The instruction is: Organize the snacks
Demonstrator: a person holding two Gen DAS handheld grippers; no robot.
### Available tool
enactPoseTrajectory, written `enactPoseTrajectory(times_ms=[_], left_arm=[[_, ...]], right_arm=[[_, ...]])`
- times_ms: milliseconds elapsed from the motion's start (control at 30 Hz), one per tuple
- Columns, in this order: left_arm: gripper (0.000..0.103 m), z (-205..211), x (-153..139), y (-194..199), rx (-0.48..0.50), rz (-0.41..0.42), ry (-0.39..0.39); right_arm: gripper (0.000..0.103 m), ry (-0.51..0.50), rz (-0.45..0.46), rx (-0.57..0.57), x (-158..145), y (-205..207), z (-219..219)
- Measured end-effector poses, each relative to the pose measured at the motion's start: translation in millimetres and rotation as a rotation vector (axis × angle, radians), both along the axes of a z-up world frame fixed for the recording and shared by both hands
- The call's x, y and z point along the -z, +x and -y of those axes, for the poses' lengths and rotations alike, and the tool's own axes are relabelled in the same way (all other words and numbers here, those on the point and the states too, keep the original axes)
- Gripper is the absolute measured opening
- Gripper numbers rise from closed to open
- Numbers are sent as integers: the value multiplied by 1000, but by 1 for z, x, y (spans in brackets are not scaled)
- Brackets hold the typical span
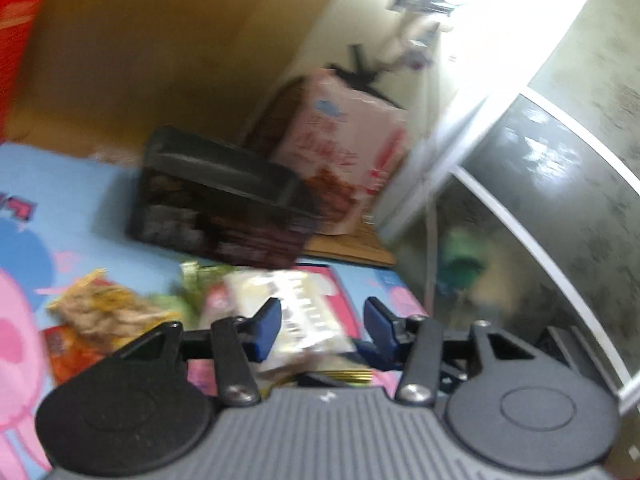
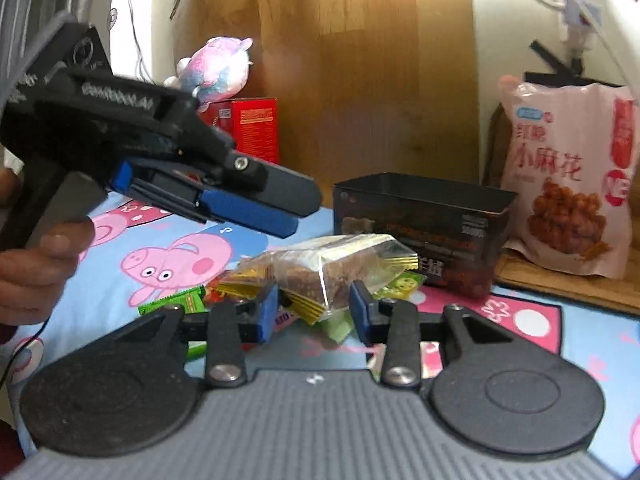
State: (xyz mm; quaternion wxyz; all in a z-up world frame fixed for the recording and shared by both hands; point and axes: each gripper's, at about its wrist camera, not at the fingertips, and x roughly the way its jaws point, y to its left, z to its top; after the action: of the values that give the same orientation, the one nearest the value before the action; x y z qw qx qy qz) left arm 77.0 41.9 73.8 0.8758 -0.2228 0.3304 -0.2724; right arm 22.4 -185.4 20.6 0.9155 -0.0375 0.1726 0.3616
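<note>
A heap of small snack packets (image 2: 240,276) lies on a blue cartoon-pig sheet (image 2: 120,292). My right gripper (image 2: 314,306) is shut on a clear packet of brown cake (image 2: 332,276), which fills the gap between its blue pads. An open black box (image 2: 420,216) stands just behind the heap. In the blurred left wrist view, my left gripper (image 1: 324,326) is open over a whitish packet (image 1: 296,312), with a gap at its right pad. Seen from the right wrist, the left gripper (image 2: 304,208) hovers above the sheet with nothing hanging from it.
A tall pink snack bag (image 2: 568,184) stands right of the black box. A red box (image 2: 252,124) and a plush toy (image 2: 220,64) sit at the back left against a wooden board (image 2: 360,60). A hand (image 2: 36,264) holds the left gripper. Glass panels (image 1: 540,200) are to the right.
</note>
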Motion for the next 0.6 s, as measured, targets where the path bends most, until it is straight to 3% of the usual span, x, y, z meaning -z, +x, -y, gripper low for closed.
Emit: enactPoseTrajectory(times_ms=[167, 367, 600], left_arm=[[70, -20, 12, 8, -43, -42, -13], [77, -31, 16, 15, -93, -56, 79], [85, -43, 34, 18, -153, -81, 116]], right_arm=[[37, -98, 38, -69, 8, 9, -31], [35, -139, 74, -148, 12, 17, -61], [35, -119, 41, -149, 18, 23, -60]])
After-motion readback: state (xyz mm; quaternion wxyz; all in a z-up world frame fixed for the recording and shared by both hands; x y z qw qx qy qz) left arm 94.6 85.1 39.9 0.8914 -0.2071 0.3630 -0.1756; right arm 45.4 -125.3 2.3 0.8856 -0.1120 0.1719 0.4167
